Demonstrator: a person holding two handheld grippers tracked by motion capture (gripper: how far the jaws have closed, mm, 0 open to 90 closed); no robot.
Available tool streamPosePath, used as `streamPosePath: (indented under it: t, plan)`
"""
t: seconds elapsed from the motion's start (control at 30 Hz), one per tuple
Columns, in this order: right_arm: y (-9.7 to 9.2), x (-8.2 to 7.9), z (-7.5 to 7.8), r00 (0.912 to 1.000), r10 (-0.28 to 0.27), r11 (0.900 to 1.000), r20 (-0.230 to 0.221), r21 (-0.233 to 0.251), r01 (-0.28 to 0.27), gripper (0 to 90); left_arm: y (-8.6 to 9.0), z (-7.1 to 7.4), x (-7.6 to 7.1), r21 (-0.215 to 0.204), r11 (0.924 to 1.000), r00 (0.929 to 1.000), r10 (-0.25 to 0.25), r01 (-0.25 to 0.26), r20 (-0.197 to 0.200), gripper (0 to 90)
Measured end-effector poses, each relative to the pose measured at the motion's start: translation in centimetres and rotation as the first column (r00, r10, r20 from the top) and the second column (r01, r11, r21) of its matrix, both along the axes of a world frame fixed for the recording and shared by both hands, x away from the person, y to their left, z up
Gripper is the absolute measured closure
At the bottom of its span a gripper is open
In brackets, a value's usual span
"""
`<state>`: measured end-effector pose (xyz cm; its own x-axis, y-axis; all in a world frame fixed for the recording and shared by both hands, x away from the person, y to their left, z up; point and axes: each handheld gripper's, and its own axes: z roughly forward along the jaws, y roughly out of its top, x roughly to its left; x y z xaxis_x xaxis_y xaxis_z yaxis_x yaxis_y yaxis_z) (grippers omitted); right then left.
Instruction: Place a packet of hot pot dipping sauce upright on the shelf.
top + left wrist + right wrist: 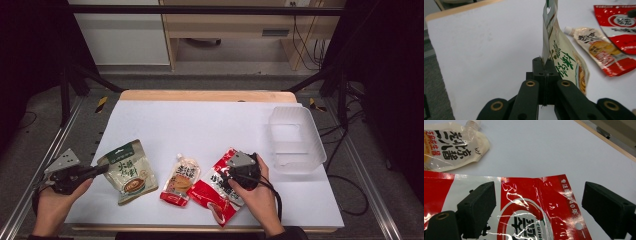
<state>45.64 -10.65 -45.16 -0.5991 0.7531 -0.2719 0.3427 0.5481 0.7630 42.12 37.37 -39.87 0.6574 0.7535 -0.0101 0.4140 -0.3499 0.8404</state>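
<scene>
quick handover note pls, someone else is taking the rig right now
Left tongs: shut on the edge of the green pouch, which is tipped up off the sheet.
Right tongs: open, jaws either side of the red pouch, not gripping; it lies flat.
Spout pouch: flat between the two, untouched.
Clear bin: at the right of the table, nothing in it.
Done: green pouch gripped.
Left, probably: all three pouches into the bin.
</scene>
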Motion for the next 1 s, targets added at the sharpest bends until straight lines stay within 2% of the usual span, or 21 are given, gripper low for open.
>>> streamPosePath:
  t: [0.07,0.17,0.27,0.33,0.4,0.53,0.63,0.7,0.77,0.8,0.87,0.9,0.97,1.0]
  plan:
    - [0.0,-0.1,0.0,1.0,0.005,1.0,0.001,0.002,-0.005,12.6,-0.5,0.8,-0.4,-0.007,0.9995,0.9995,-0.032,0.032,0.008,90.0]
    - [-0.1,-0.1,0.1,0.9995,0.017,0.9975,-0.028,0.069,-0.015,14.0,-1.4,2.0,-1.1,0.017,0.9966,0.9965,-0.081,0.08,0.024,90.0]
    - [0.0,0.0,0.4,0.9988,0.027,0.997,-0.04,0.074,-0.024,14.2,-2.4,3.3,-1.6,0.047,0.9921,0.992,-0.119,0.117,0.044,90.0]
    - [0.1,-0.1,1.2,0.9986,0.035,0.9958,-0.039,0.086,-0.032,14.6,-2.9,3.9,-1.8,0.058,0.9895,0.9892,-0.135,0.132,0.056,90.0]
    - [0.3,-0.2,2.2,0.9981,0.057,0.9961,-0.021,0.068,-0.056,14.7,-3.4,4.7,-2.0,0.074,0.9876,0.9872,-0.144,0.138,0.07,90.0]
    - [0.7,-0.2,4.1,0.9926,0.118,0.9927,-0.028,0.025,-0.118,14.7,-3.9,6.1,-1.2,0.104,0.9838,0.9858,-0.153,0.146,0.069,90.0]
    - [1.1,-0.1,5.8,0.9824,0.178,0.9839,-0.057,-0.01,-0.179,13.9,-4.2,6.9,0.0,0.095,0.9818,0.9837,-0.17,0.164,0.058,90.0]
    - [1.4,0.1,6.7,0.9737,0.213,0.9755,-0.081,-0.038,-0.217,13.9,-4.5,7.3,0.9,0.105,0.9798,0.9831,-0.176,0.17,0.05,90.0]
    - [1.7,0.4,7.2,0.9667,0.236,0.9693,-0.099,-0.046,-0.242,13.8,-4.8,7.6,1.6,0.116,0.9774,0.9823,-0.183,0.177,0.041,90.0]
    - [1.9,0.5,7.6,0.9611,0.252,0.9639,-0.112,-0.058,-0.26,13.8,-5.0,7.8,2.0,0.128,0.9749,0.9813,-0.188,0.182,0.038,90.0]
    - [2.2,0.8,8.2,0.9561,0.267,0.9574,-0.121,-0.08,-0.277,13.6,-5.7,8.2,2.6,0.165,0.9686,0.9802,-0.195,0.186,0.036,90.0]
    - [2.5,1.0,8.6,0.9502,0.28,0.9506,-0.137,-0.099,-0.294,12.9,-5.8,8.4,2.9,0.179,0.9662,0.9802,-0.195,0.186,0.035,90.0]
    - [2.8,1.4,9.1,0.9445,0.29,0.9444,-0.155,-0.114,-0.308,11.3,-6.3,8.7,3.5,0.182,0.9652,0.9799,-0.197,0.188,0.034,90.0]
    - [3.0,1.6,9.3,0.9396,0.298,0.9388,-0.169,-0.127,-0.32,10.7,-6.5,8.9,3.8,0.192,0.9623,0.9787,-0.202,0.192,0.034,90.0]
